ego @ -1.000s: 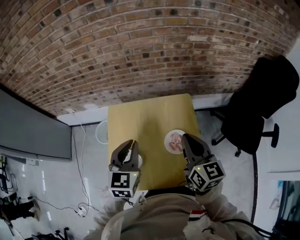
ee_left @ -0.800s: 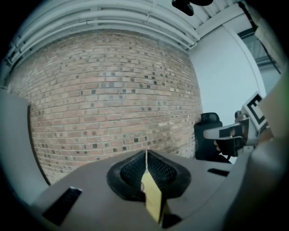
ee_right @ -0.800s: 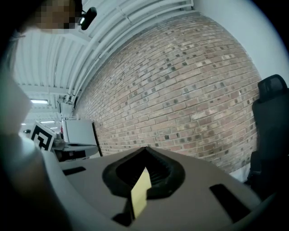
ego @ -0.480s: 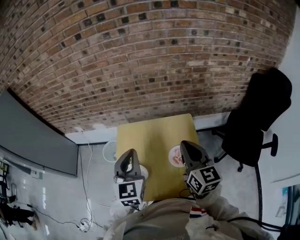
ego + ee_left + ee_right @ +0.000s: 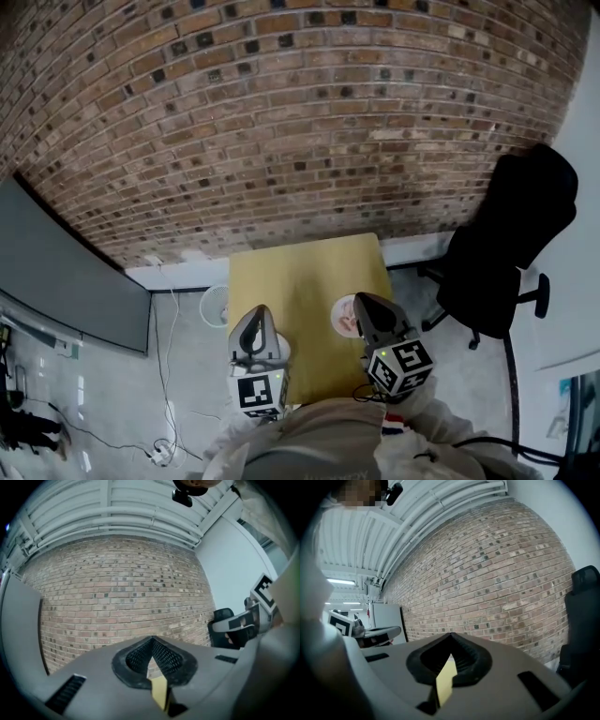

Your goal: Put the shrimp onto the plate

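Note:
A small white plate [image 5: 335, 315] sits on the yellow table [image 5: 298, 272] near its right edge. Pinkish shrimp [image 5: 348, 319] lie on it, partly hidden behind my right gripper [image 5: 360, 302]. That gripper hovers level over the plate's near side, shut and empty, and its tips meet in the right gripper view [image 5: 451, 636]. My left gripper [image 5: 255, 319] hangs over the table's near left corner, also shut with nothing held. In the left gripper view [image 5: 151, 640] its tips touch in front of the brick wall.
A white object [image 5: 282, 349] peeks out beside the left gripper at the table's near edge. A black office chair [image 5: 506, 244] stands right of the table, a white ring-shaped thing [image 5: 215, 304] lies on the floor to its left, and a grey panel [image 5: 66, 281] lines the left wall.
Both grippers have risen and now point level at the brick wall. The left jaws went from a small gap to shut. The head view has tilted up, showing more wall.

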